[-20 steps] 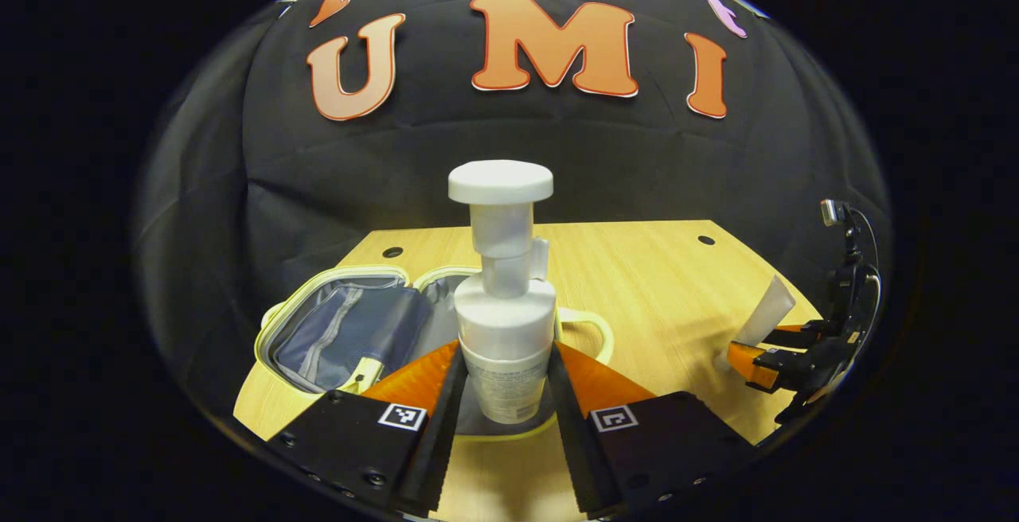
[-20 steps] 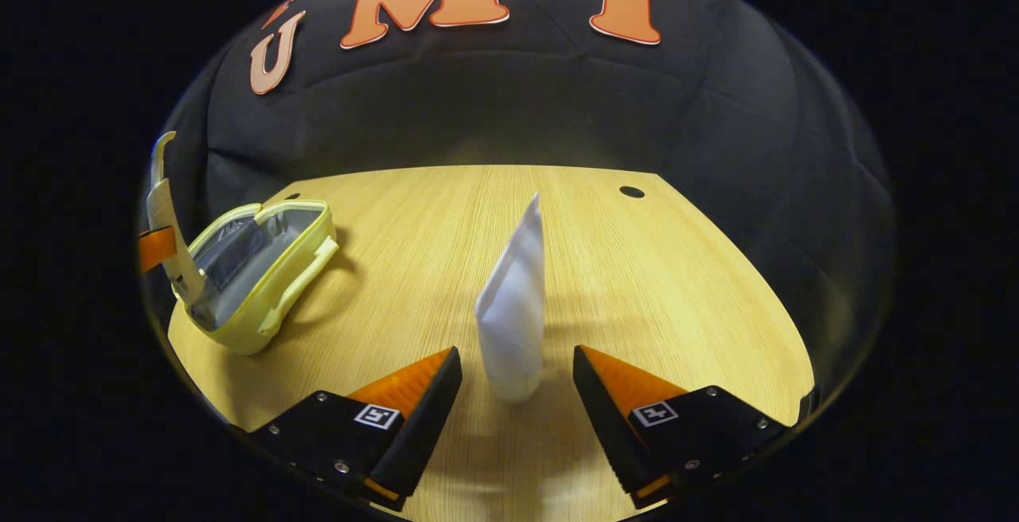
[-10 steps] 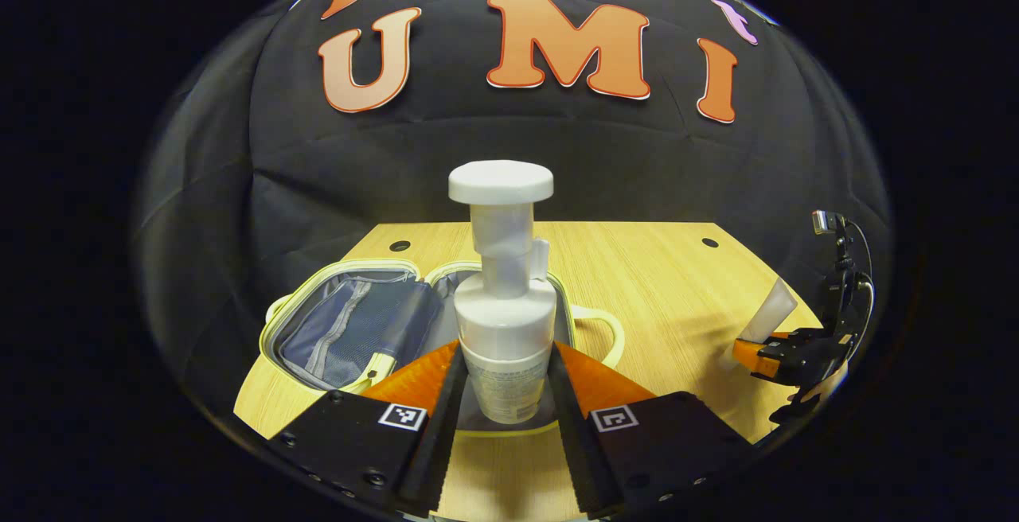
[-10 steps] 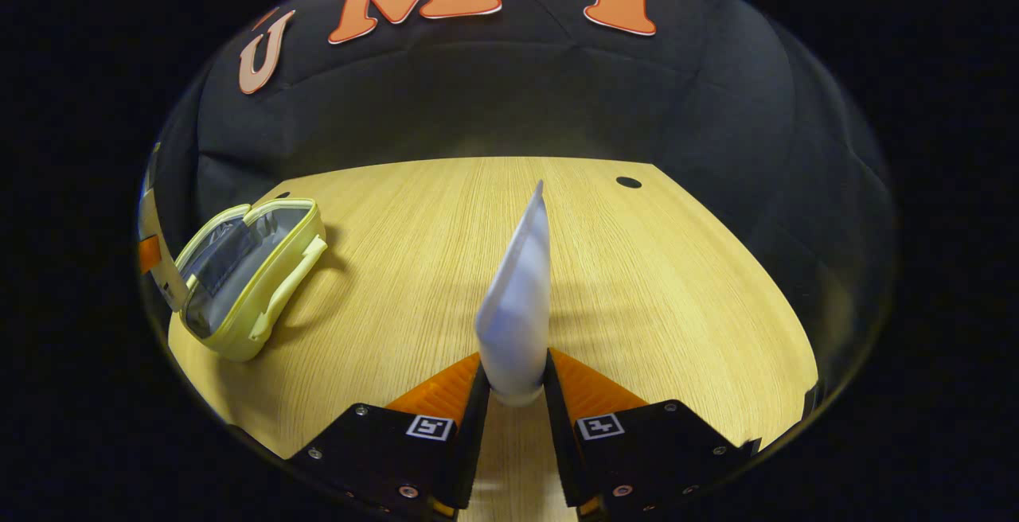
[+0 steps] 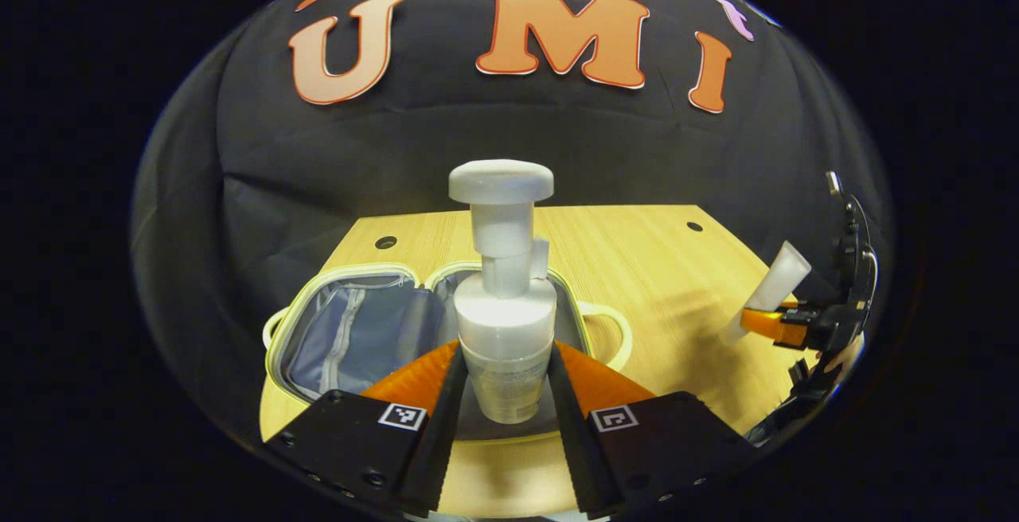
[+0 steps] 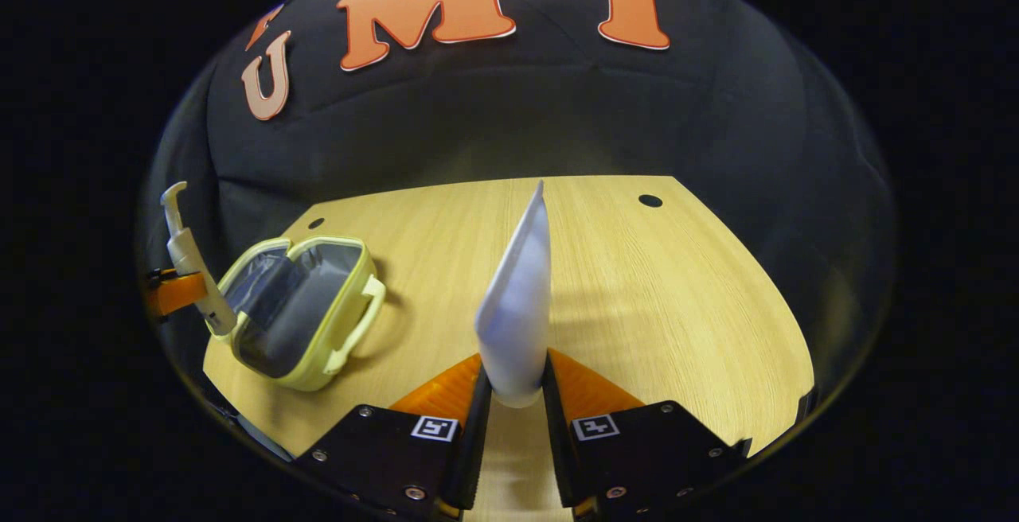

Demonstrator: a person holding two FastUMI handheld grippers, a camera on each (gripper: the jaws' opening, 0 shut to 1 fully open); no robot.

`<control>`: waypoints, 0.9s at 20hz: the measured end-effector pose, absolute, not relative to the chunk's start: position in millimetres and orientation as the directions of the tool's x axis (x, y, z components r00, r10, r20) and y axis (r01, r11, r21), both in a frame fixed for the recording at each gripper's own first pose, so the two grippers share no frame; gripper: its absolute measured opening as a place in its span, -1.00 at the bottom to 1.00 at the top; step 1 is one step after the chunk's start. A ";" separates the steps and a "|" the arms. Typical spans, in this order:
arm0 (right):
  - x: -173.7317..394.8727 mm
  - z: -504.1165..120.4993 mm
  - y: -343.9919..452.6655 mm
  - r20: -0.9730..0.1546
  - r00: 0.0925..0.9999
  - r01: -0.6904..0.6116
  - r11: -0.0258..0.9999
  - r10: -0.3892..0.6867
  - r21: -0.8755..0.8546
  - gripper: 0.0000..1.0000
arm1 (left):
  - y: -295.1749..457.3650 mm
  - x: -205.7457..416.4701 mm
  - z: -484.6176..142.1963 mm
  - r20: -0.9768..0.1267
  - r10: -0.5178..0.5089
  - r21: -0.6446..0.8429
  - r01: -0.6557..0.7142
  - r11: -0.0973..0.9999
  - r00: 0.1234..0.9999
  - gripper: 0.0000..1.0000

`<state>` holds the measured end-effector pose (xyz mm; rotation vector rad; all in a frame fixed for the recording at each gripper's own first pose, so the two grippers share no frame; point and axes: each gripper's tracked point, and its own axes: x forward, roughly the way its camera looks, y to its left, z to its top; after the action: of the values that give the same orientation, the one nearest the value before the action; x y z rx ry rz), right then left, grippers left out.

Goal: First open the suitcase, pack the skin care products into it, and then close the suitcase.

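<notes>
Table: wood-grain top (image 6: pixel 637 299) with the black cloth wall behind it, carrying everything you are working with.
Suitcase: your small pale-yellow case (image 5: pixel 358 331) lies open on the table, both grey-lined halves facing up, its handle on the side toward the other gripper; in the right gripper view the suitcase (image 6: pixel 298 311) sits far off to the side.
Left gripper: your left gripper (image 5: pixel 505 395) has both orange fingers clenched on the lower body of the white pump bottle (image 5: pixel 503 299). You hold it upright, above the near edge of the suitcase, over the half with the handle.
Right gripper: your right gripper (image 6: pixel 513 395) is clamped on the cap end of the white tube (image 6: pixel 521 299), crimped end pointing up and away. From the left gripper view, that tube (image 5: pixel 768 291) is tilted, well apart from the suitcase and on its handle side.
Seen across: the pump bottle (image 6: pixel 191 267) and one orange finger of your left gripper appear just beside the suitcase in the right gripper view.
</notes>
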<state>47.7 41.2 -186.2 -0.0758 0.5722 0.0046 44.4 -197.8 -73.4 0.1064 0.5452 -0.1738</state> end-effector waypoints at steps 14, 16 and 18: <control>7.5 -149.1 104.2 -0.499 0.863 0.060 0.997 -0.081 -0.058 -0.33 | -162.9 89.0 -130.1 -0.894 -0.237 -0.056 0.429 0.902 0.381 0.22; 0.0 -151.3 101.6 -0.507 0.856 0.088 0.994 -0.106 -0.059 -0.23 | -165.4 99.6 -149.2 -0.912 -0.232 -0.070 0.429 0.901 0.339 0.22; -6.0 -153.2 97.1 -0.514 0.848 0.115 0.992 -0.129 -0.059 -0.23 | -169.4 108.1 -169.7 -0.928 -0.222 -0.079 0.424 0.902 0.300 0.22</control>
<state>-6.0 97.1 -153.2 -0.0259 0.5433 -0.1285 108.1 -169.4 -169.7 0.1945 1.1923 -0.4317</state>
